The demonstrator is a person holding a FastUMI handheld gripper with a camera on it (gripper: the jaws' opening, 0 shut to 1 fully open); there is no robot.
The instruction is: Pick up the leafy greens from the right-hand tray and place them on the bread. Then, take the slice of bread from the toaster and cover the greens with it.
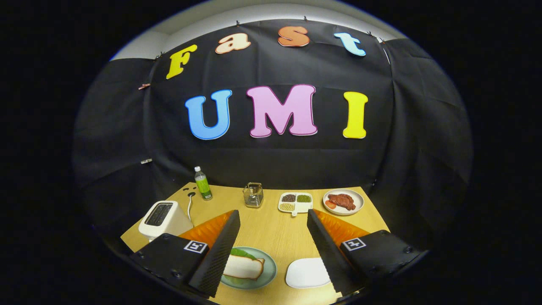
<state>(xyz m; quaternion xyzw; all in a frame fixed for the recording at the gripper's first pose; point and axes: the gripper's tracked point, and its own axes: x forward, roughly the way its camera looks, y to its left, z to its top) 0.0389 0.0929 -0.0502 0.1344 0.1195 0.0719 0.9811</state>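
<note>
Tongs (273, 250): spread wide, nothing between the fingers, held above the near part of the bench (266, 228).

Green plate (264, 277): lower centre of the frame, between the fingers, close to the left one. On it a slice of bread (243, 267) lies over the leafy greens (242, 253), a green edge showing behind the slice.

White tray (307, 273): lower centre, just right of the green plate, close to the right finger; bare.

Toaster (163, 219): white, lower left of the frame, beyond the left finger, its cord (190, 207) running back toward the wall.

Bottle (203, 183): green label, white cap, upright at the far left of the bench.

Metal holder (253, 195): centre of the frame, at the far edge.

Divided dish (295, 202): right of the holder, three compartments of small grains or beans.

Round plate (343, 201): right of the divided dish, carrying a piece of meat (342, 201) and something red beside it.
</note>
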